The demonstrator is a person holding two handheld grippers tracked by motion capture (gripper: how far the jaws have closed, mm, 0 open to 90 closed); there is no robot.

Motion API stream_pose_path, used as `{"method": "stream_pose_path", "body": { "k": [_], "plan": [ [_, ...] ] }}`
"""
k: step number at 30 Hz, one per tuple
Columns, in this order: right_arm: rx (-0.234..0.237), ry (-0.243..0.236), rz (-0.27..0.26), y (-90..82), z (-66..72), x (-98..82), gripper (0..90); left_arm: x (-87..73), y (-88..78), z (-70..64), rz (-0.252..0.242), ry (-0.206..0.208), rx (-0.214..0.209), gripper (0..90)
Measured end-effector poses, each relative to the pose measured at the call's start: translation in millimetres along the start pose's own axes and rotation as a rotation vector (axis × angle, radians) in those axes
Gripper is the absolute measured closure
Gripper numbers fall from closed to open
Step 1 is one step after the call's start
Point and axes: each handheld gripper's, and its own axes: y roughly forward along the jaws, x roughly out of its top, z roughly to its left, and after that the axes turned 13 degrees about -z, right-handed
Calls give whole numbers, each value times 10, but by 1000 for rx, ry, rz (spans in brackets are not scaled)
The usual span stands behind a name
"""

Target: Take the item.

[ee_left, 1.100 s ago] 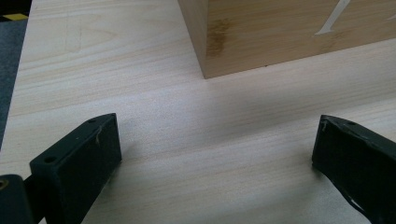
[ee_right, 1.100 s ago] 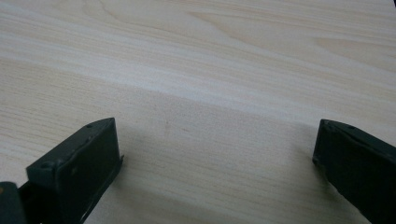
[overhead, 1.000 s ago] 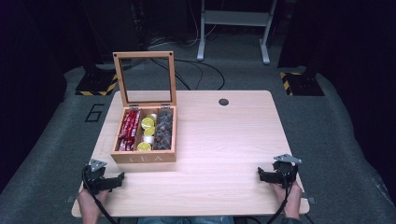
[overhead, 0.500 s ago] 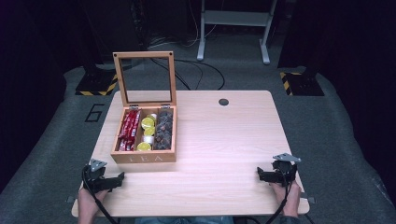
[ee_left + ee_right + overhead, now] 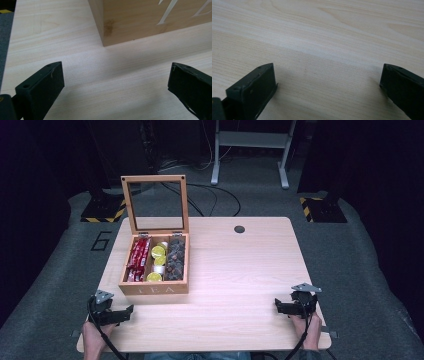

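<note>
2 black hand-held grippers, left hand-held gripper [image 5: 131, 309], right hand-held gripper [image 5: 276, 305], grey triangular plates, black cables

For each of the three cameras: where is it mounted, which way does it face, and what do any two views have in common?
High view: above the person's side, looking forward and down on the table; shows the open wooden tea box, both hands, the left gripper and the right gripper.
Left gripper view: rides the left gripper, looking low along its two parted jaws at the tea box's front corner.
Right gripper view: rides the right gripper, looking along its parted jaws at bare tabletop.
Shared: the tea box appears in the high and left gripper views.
</note>
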Motion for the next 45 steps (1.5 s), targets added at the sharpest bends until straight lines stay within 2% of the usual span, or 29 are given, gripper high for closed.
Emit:
{"method": "stream_pose_path", "body": {
  "k": [4,8,9,21,32,37,45],
  "plan": [
    [1,1,-1,-2,1,-1,0,120,-84,-1,-20,13,-7,8],
    [1,-1,-1,-2,0,-2,0,214,-135,18,-37,9,-18,12],
    [1,-1,-1,-2,0,-2,0,236,-148,24,-31,11,-21,12],
    [2,-2,-2,-3,0,-3,0,511,-199,1,-57,42,-33,18],
    [3,-3,-3,-3,0,-4,0,781,-105,-30,-73,69,-54,6],
    [4,-3,-2,-2,-2,-3,0,907,-2,1,-86,48,-77,6],
    [4,-3,-3,-2,-1,-4,0,1070,124,-2,-71,67,-88,8]
  ]
}}
